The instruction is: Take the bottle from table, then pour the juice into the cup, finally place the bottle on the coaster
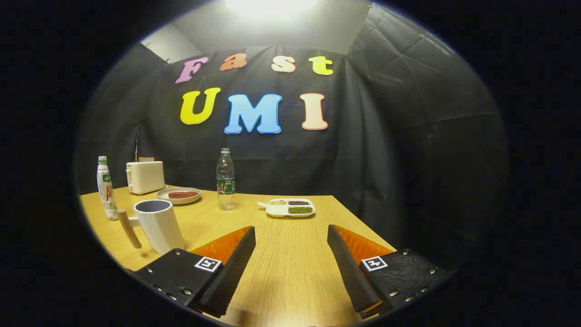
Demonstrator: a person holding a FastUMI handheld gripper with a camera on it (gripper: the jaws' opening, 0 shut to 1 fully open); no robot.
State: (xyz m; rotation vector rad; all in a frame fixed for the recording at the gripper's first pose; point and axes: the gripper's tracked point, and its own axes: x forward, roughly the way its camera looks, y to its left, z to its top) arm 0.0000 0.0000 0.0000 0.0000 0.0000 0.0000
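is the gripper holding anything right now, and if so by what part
Nothing is held. The gripper is open, with bare table between its fingers; the clear bottle stands well beyond them, untouched.

Low over table [290, 254], facing, seemingly, back wall

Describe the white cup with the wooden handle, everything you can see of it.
The cup is white and looks ceramic, with faceted sides that narrow toward the base and a grey-looking inside; whether it holds anything cannot be told. A light wooden rod handle sticks out from its side on a short white arm. It stands upright on the wooden table, beside the left finger of the open gripper, near a white bottle. Nothing touches it.
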